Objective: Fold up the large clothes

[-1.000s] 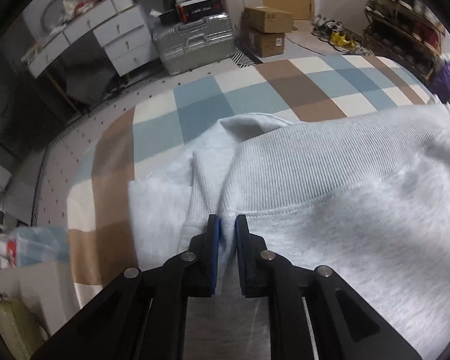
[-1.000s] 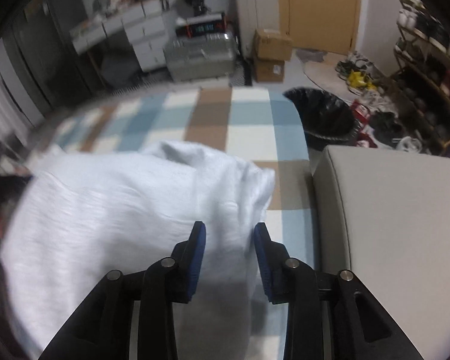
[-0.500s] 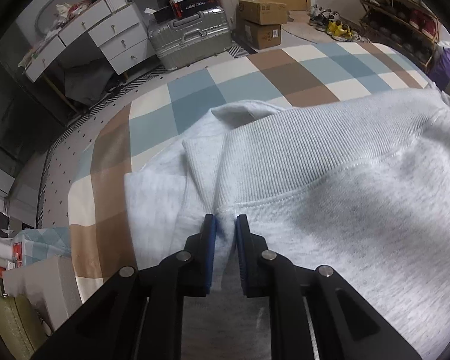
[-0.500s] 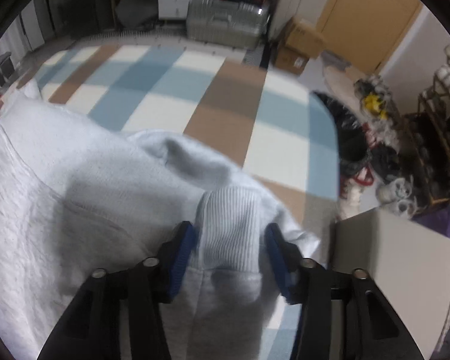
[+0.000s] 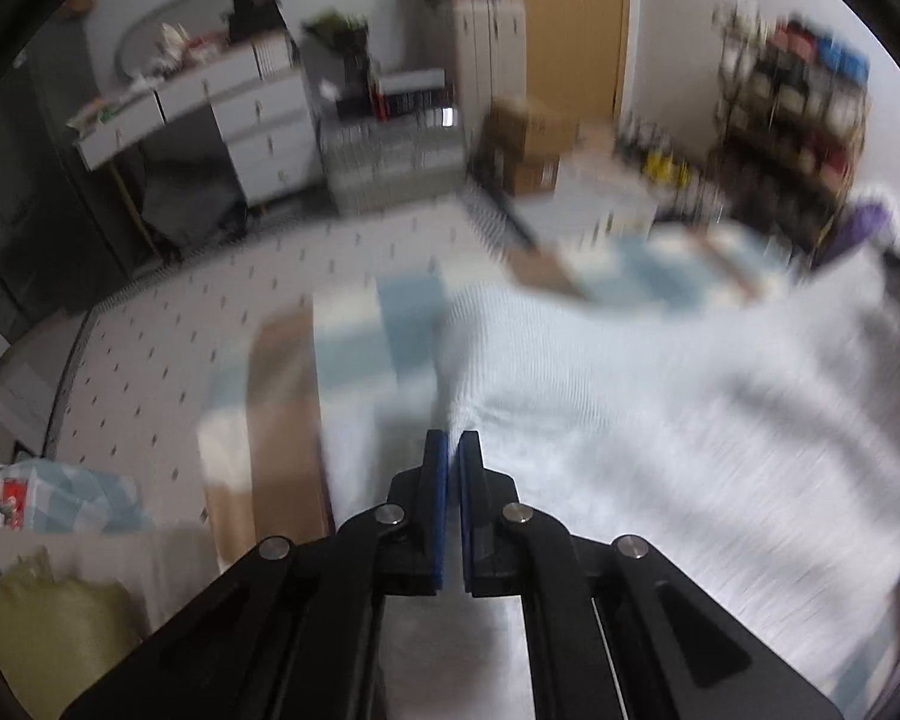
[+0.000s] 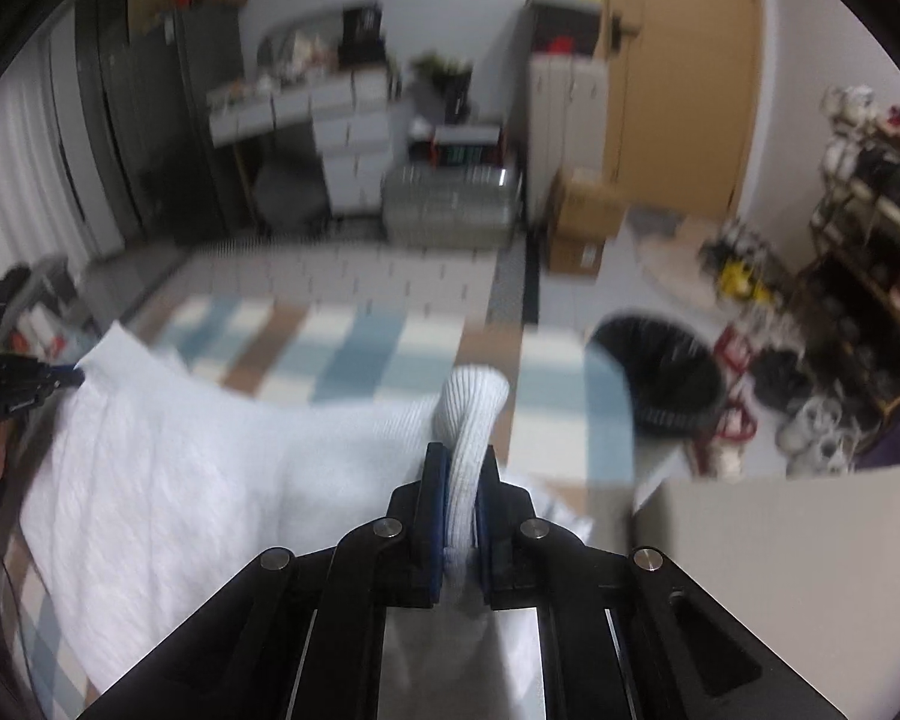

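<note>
Grey sweatshirt (image 6: pixel 198 480) is blurring above the checked bed (image 6: pixel 354 348); left tongs (image 5: pixel 452 444) and right tongs (image 6: pixel 461 462) are both pinching its ribbed hem.

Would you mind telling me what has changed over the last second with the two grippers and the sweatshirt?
The right gripper, open around the sweatshirt's ribbed hem a second ago, has closed on it. Both grippers have risen, lifting the hem edge off the checked blanket; the background now shows more of the room. The left gripper kept its grip on the other hem corner throughout. The blanket stayed put.
</note>
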A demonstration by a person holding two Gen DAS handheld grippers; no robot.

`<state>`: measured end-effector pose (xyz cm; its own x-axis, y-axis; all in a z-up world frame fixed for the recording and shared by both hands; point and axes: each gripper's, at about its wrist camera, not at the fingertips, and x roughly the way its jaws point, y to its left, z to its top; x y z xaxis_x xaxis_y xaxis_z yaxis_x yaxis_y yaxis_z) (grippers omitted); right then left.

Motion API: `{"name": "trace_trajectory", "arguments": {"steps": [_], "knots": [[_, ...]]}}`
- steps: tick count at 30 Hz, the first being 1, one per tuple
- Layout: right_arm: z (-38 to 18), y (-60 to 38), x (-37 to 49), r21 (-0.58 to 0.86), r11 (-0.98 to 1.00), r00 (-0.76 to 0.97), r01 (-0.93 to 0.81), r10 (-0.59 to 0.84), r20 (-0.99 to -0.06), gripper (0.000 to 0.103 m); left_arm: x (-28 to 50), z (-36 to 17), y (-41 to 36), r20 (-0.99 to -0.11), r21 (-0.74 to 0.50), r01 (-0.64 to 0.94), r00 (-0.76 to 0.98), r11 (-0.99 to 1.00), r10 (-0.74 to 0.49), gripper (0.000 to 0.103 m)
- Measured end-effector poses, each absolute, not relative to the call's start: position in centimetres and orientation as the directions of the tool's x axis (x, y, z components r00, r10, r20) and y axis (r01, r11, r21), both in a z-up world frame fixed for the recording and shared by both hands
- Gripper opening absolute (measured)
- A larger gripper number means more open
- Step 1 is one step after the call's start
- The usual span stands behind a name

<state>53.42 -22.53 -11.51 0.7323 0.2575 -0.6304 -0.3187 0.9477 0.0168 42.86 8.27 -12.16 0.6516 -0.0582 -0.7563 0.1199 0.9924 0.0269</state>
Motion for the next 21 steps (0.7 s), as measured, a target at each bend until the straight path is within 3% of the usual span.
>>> {"name": "trace_trajectory", "arguments": {"steps": [3,6,9,10,11,13,15,16,17,18,21], "knots": [[-12.9,-22.6,56.6,0.040,0.968,0.731,-0.247,0.214,-0.648,0.008,44.9,-12.5,8.2,-0.762,0.071,0.076,0.648,0.995,0.005,0.000],[-17.9,-22.5,60.3,0.002,0.986,0.670,-0.166,0.114,-0.733,0.008,47.6,-18.4,8.6,-0.851,0.094,0.029,0.521,0.995,0.065,0.000],[-25.1,-21.5,62.5,-0.087,0.984,0.488,-0.154,-0.001,-0.873,0.009,48.1,-24.0,9.0,-0.905,0.080,0.006,0.419,0.997,0.070,0.010],[-24.7,-21.3,61.8,-0.103,0.982,0.549,-0.158,0.001,-0.836,0.010,47.5,-23.8,8.8,-0.888,0.091,0.005,0.452,0.996,0.079,0.012],[-24.1,-21.3,61.1,-0.112,0.980,0.578,-0.164,0.003,-0.816,0.012,46.7,-23.3,8.6,-0.877,0.114,0.000,0.469,0.994,0.100,0.016],[-22.3,-22.1,59.4,-0.086,0.984,0.585,-0.157,0.023,-0.811,0.034,44.9,-21.6,8.5,-0.872,0.151,-0.005,0.471,0.989,0.136,0.020],[-20.1,-23.8,56.1,0.014,0.982,0.614,-0.186,0.128,-0.779,0.042,42.4,-20.0,8.8,-0.852,0.164,-0.001,0.504,0.987,0.142,0.042],[-19.2,-24.6,54.4,0.061,0.977,0.621,-0.205,0.178,-0.763,0.047,40.9,-19.3,9.0,-0.843,0.153,0.013,0.524,0.988,0.124,0.076],[-18.8,-25.3,53.1,0.094,0.972,0.618,-0.217,0.211,-0.757,0.065,39.5,-19.1,9.3,-0.840,0.152,0.015,0.529,0.988,0.121,0.093],[-18.5,-26.1,51.1,0.137,0.963,0.615,-0.233,0.255,-0.746,0.073,38.6,-19.1,9.6,-0.838,0.145,0.015,0.534,0.989,0.115,0.093],[-19.5,-27.4,46.0,0.208,0.942,0.579,-0.263,0.326,-0.747,0.073,37.3,-20.4,10.1,-0.885,0.087,0.049,0.462,0.995,0.055,0.093]]}}
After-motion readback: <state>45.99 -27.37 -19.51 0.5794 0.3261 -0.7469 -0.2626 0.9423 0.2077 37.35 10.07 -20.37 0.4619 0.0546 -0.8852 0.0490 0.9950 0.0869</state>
